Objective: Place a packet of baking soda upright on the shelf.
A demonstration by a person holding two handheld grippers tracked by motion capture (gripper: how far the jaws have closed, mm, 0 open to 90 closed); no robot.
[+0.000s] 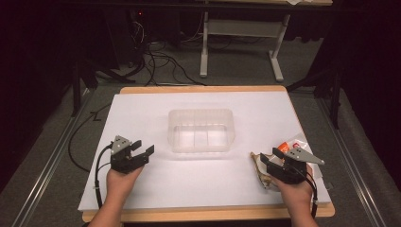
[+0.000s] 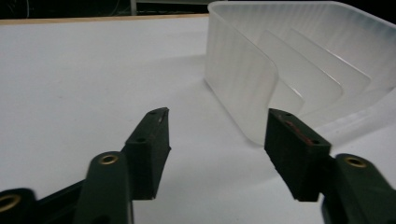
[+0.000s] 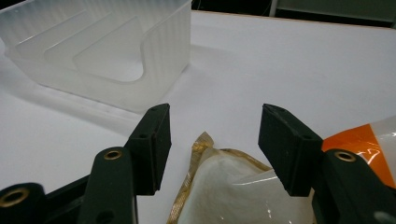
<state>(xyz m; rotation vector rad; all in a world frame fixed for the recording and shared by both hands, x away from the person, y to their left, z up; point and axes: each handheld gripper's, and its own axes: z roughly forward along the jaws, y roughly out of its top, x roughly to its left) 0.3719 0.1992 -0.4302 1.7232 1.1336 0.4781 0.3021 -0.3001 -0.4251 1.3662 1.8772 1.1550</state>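
High view first: a translucent bin (image 1: 202, 130) sits mid tabletop (image 1: 142, 189), between the hands, so either can reach it; the left hand-held gripper (image 1: 143, 148) rests open beside it. Left gripper view: its jaws gape empty, facing the bin's corner. Right gripper view: the right hand-held gripper (image 3: 214, 140) spreads open over a gold-edged pouch (image 3: 224, 191), an orange-and-white packet (image 3: 369, 140) just beside, likely ready to pick

no readable text or numbers anywhere, orange-and-white packet (image 1: 292, 143) near tabletop's right edge has a small red mark, too blurred to read, gold-edged pouch (image 3: 224, 186) shows no legible print
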